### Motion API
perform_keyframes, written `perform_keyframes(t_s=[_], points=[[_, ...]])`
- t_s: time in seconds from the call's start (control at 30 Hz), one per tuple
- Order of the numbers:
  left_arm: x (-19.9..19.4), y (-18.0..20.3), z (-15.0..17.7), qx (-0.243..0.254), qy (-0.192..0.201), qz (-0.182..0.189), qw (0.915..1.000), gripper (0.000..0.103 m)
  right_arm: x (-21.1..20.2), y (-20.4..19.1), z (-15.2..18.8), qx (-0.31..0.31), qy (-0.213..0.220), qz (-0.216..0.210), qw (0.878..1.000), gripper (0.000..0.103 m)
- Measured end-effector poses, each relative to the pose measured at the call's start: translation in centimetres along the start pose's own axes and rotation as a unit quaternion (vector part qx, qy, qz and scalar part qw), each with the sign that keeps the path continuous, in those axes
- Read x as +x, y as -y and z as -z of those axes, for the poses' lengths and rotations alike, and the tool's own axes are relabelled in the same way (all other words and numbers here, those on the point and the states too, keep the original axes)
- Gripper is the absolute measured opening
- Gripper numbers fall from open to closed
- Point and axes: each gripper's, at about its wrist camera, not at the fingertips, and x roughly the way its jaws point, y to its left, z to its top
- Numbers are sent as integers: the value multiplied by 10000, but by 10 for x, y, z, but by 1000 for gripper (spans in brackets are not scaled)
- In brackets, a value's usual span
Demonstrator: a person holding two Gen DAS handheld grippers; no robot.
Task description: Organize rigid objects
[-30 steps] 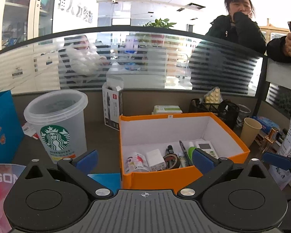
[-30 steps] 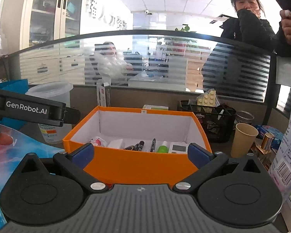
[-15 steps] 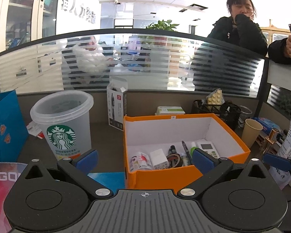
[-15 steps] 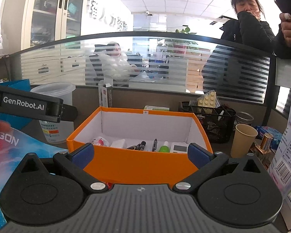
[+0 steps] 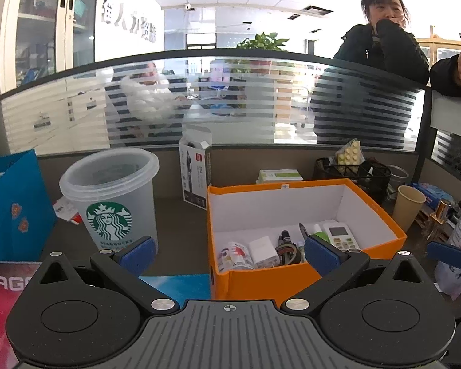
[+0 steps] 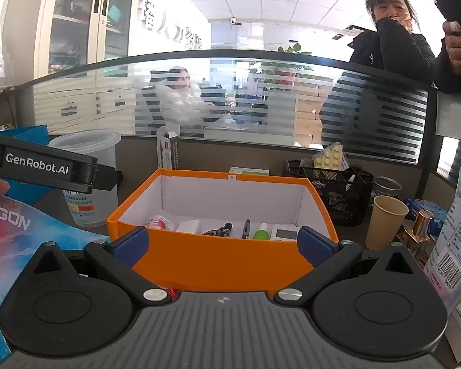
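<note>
Our left gripper [image 5: 229,255] and right gripper [image 6: 222,246] both hang spread and empty before the orange box [image 6: 218,258] of small items.

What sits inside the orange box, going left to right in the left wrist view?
Small printed bottle → white adapter block → black tape roll with a black marker above it → dark pen → white remote with a screen, all in the orange box.
</note>
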Motion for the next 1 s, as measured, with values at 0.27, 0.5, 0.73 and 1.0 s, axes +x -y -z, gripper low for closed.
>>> perform_keyframes(t_s=[0.27,0.5,0.73,1.0], points=[[-6,2,0,136,99,-70,9998,103,-1,0,0,8,-2,9,10000,103],[-11,9,8,389,292,-265,9985,103,-3,-1,-1,47,37,10,10000,103],[-9,14,15,477,139,-714,9962,103,1,2,0,112,-20,82,9999,103],[-1,2,19,438,-157,-711,9964,103,4,3,3,142,-82,82,9998,103]])
